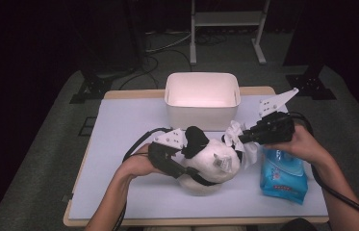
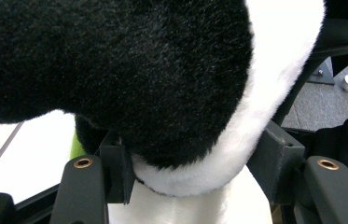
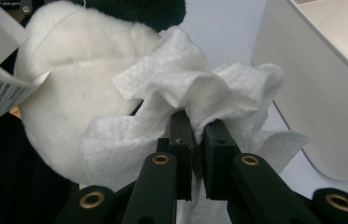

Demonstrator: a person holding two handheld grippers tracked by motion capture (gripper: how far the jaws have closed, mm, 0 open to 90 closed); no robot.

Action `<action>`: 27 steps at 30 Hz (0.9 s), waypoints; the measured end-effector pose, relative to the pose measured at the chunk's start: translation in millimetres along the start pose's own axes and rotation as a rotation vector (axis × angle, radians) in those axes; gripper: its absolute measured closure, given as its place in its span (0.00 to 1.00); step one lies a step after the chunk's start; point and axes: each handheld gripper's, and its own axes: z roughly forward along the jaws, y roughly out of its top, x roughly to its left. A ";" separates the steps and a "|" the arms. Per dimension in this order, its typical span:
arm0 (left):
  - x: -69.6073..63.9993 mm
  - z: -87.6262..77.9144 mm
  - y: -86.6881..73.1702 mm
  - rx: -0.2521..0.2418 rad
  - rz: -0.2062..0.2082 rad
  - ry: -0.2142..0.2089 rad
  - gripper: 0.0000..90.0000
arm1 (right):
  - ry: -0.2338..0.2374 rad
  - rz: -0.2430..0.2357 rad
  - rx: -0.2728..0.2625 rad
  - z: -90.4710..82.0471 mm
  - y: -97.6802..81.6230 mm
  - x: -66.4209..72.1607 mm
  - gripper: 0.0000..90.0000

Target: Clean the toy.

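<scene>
**Wiping the plush panda with a wet wipe**

Nearest my cameras is the plush panda (image 2: 171,93), its black and white fur crowding right up against my left gripper (image 2: 195,168), whose jaws clamp a fold of it between them. It is also the largest thing in my work: on the table (image 1: 119,125) it sits at the centre, just toward six o'clock from the white bin (image 1: 202,98). It is soft, light and squashy, so it will give under pressure and roll unless I pin it; a thick fold of fur or a limb is the best place to grip, as I judge it.

Next in size, the blue wipe pack (image 1: 283,175) lies at four o'clock from the panda, just beside my right hand (image 1: 307,144).

Smallest is the white wipe (image 3: 185,93), bunched and limp, touching the panda's white fur at its three o'clock side. My right gripper (image 3: 198,140) is clenched on a pinch of it. It is thin, floppy and probably easy to tear, so I should hold it by a gathered wad, not an edge.
</scene>
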 end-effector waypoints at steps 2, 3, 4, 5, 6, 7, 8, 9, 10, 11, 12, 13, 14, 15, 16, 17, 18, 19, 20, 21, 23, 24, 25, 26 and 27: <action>-0.5 -0.2 -0.4 -0.001 -0.003 -0.001 0.45 | -0.001 -0.004 0.003 1.2 3.5 0.1 0.93; -0.7 -0.1 -0.7 -0.004 -0.004 -0.002 0.45 | 0.000 -0.004 0.004 2.0 5.4 0.2 0.93; -0.9 0.0 -0.9 -0.006 -0.006 -0.003 0.45 | 0.001 -0.010 0.004 2.3 6.3 -0.1 0.93; -1.2 0.1 -0.8 -0.006 -0.006 -0.006 0.45 | 0.002 -0.011 0.004 2.8 7.7 -0.1 0.93; -1.4 0.2 -0.5 -0.004 0.000 -0.006 0.44 | 0.004 -0.012 0.001 3.2 8.6 -0.1 0.93; -1.6 0.4 -0.2 -0.003 0.001 -0.006 0.45 | 0.006 -0.012 0.000 3.7 9.6 -0.2 0.93; -1.8 0.6 0.0 -0.002 0.002 -0.007 0.45 | 0.005 -0.015 0.000 4.2 10.5 -0.4 0.93; -1.9 0.5 0.3 0.001 0.006 -0.006 0.45 | 0.007 -0.015 -0.002 4.8 11.3 -0.3 0.93; -1.9 0.5 0.3 0.000 0.002 -0.006 0.44 | 0.009 -0.013 -0.002 5.0 11.9 0.3 0.93; -1.9 0.5 0.4 0.000 -0.002 -0.005 0.44 | 0.010 -0.016 -0.001 5.1 12.3 0.8 0.93; -1.7 0.2 0.7 0.001 -0.004 -0.001 0.44 | 0.009 -0.017 -0.001 5.1 12.6 1.3 0.93; -1.6 0.1 1.2 0.001 -0.010 0.003 0.44 | 0.012 -0.019 -0.002 4.8 12.8 1.6 0.93; -1.5 -0.1 1.8 0.002 -0.010 0.006 0.45 | 0.013 -0.017 0.000 4.2 13.0 2.4 0.93; -1.2 -0.5 2.5 0.006 -0.009 0.010 0.45 | 0.013 -0.016 0.000 3.8 13.2 3.0 0.93; -1.3 -0.7 3.7 0.007 -0.020 0.016 0.45 | 0.019 -0.015 -0.003 3.5 13.5 3.4 0.93; -0.7 -1.5 5.3 0.012 -0.018 0.022 0.45 | 0.028 -0.014 -0.007 3.3 13.8 3.9 0.93; -0.7 -1.5 5.3 0.012 -0.018 0.022 0.45 | 0.035 -0.017 -0.009 3.4 14.5 4.8 0.93; -0.6 -2.8 7.4 0.011 -0.022 0.031 0.45 | 0.050 -0.019 -0.012 4.0 15.2 5.8 0.93; -0.6 -3.8 8.7 0.014 -0.021 0.036 0.45 | 0.057 -0.020 -0.012 4.8 15.8 7.3 0.93; -0.6 -5.0 10.1 0.020 -0.018 0.042 0.45 | 0.062 -0.029 -0.007 6.3 17.0 9.0 0.93; -1.1 -7.6 12.8 0.029 -0.015 0.054 0.45 | 0.074 -0.043 -0.002 8.9 19.7 12.4 0.93; -1.2 -8.9 14.1 0.037 -0.012 0.060 0.45 | 0.078 -0.046 -0.003 9.8 21.3 13.9 0.93; -1.2 -9.6 15.1 0.043 -0.007 0.065 0.45 | 0.082 -0.049 -0.002 10.5 22.9 15.2 0.93; -1.6 -10.3 16.1 0.052 -0.005 0.071 0.45 | 0.082 -0.056 -0.001 10.8 24.1 15.5 0.93; -2.1 -10.4 17.1 0.062 -0.004 0.077 0.45 | 0.086 -0.055 -0.004 11.4 25.8 16.6 0.93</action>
